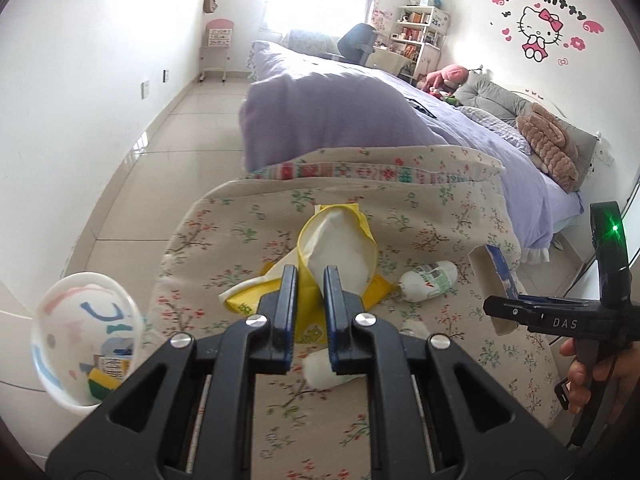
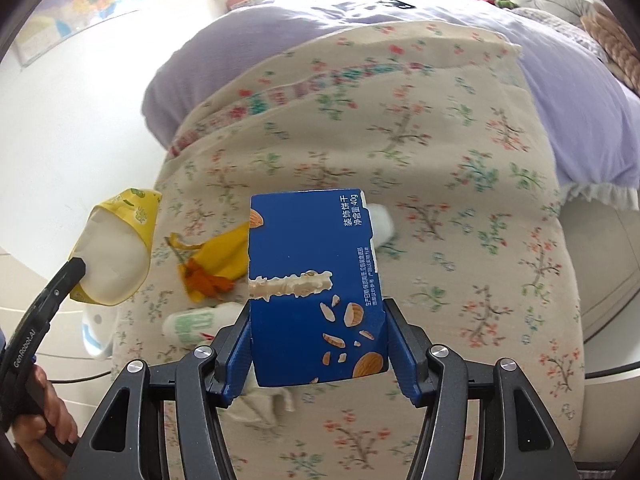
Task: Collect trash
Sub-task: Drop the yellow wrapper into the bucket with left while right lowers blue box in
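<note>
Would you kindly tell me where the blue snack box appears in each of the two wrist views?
Left wrist: the blue snack box sits at the right edge, seen edge-on, clamped in the right tool.
Right wrist: the box fills the centre, gripped between the blue pads.
Shared landmark: the small white bottle on the floral quilt.

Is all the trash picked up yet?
Not yet. Some wrappers already lie in the white bin. The left gripper holds a yellow packet, and the right gripper holds a blue box. A white bottle, a yellow wrapper and a crumpled tissue lie on the flowery blanket.
</note>
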`<state>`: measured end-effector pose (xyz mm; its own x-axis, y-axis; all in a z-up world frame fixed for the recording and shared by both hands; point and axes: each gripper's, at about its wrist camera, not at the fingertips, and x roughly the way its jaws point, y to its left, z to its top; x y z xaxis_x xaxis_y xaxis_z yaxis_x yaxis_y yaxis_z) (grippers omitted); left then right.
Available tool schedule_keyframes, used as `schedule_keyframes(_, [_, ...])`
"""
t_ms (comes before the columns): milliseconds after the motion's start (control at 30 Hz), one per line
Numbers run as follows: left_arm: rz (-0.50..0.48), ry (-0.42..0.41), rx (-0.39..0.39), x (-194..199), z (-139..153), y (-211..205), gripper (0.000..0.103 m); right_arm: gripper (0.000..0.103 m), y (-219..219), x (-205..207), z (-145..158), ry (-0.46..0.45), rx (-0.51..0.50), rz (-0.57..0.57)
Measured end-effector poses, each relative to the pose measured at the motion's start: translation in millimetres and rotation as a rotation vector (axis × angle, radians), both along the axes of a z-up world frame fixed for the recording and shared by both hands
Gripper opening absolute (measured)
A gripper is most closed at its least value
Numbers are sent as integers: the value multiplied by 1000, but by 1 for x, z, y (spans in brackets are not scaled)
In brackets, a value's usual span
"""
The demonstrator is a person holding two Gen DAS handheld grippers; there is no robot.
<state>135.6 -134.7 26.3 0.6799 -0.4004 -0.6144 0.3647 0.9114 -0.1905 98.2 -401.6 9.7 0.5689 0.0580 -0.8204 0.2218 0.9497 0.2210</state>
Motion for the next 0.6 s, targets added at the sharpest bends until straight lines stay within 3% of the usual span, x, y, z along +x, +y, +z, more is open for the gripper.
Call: schedule_keyframes(600, [158, 11, 55, 0, -2, 100, 14, 60, 114, 40, -2, -21, 6, 166])
